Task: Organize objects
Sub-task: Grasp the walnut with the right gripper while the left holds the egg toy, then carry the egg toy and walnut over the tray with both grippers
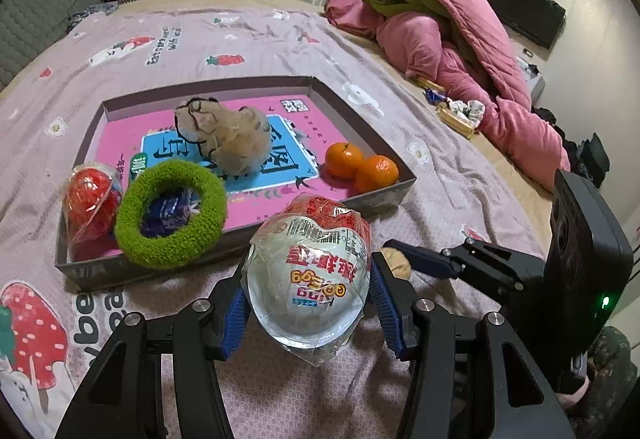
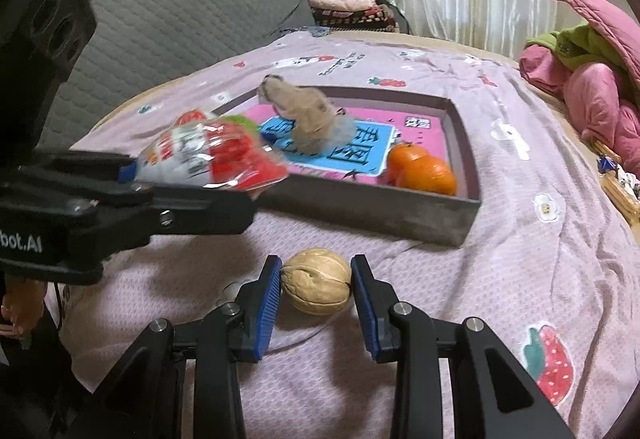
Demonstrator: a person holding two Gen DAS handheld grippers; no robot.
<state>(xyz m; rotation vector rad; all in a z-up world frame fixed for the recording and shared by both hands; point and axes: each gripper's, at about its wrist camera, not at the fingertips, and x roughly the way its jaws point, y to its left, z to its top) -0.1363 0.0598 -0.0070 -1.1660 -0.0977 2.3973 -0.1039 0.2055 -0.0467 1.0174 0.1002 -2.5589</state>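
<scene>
1. your left tool [image 1: 308, 291] pinches one wrapped plastic egg [image 1: 308, 271], clear dome toward the camera and red half away, held above the bed's pink strawberry-print sheet [image 1: 240, 35], just short of the tray's near wall.
2. one shallow grey box tray [image 1: 360, 199] lies on the sheet beyond it, with a pink and blue printed card as its floor.
3. going left to right inside the tray: one more wrapped red egg [image 1: 90, 207] in the near left corner; one fuzzy green ring [image 1: 172, 215] touching it, resting on the near rim, with something blue showing through its hole; one beige mesh puff [image 1: 228, 135] with a black cord in the middle; two oranges [image 1: 360, 167] touching each other in the near right corner.
4. that makes two wrapped eggs in all: one in the tray, one in your left tool.
5. your right tool [image 2: 316, 283] grips one walnut [image 2: 316, 281], both blue pads against its sides, over the sheet and outside the tray, near the tray's front wall.
6. in the left wrist view the right tool comes in from the right with the walnut just beside the held egg.
7. far right on the bed: one heap of pink bedding [image 1: 460, 51] with green cloth in it, and a few small wrapped items beside it, too small to count.
</scene>
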